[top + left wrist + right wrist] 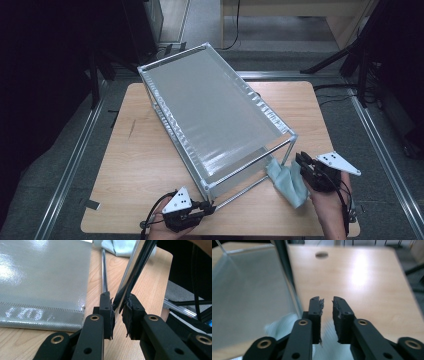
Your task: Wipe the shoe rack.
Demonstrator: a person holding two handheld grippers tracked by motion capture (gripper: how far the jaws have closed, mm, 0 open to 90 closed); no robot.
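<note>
Light wooden table [145,165] carried a large metal-rod frame covered in grey translucent plastic sheet [210,112], set diagonally from far left to near right. A pale green cloth [289,182] lay crumpled on the table at the frame's near right corner. Left gripper [210,209] came in low from the near edge, pointing right, level, jaws clamped on the thin rod [130,272] at the frame's near corner. Right gripper [302,161] stood near right, pointing far-left, over the cloth; jaws slightly parted with a narrow gap, nothing pinched between the pads [320,305], cloth just beneath them.
</note>
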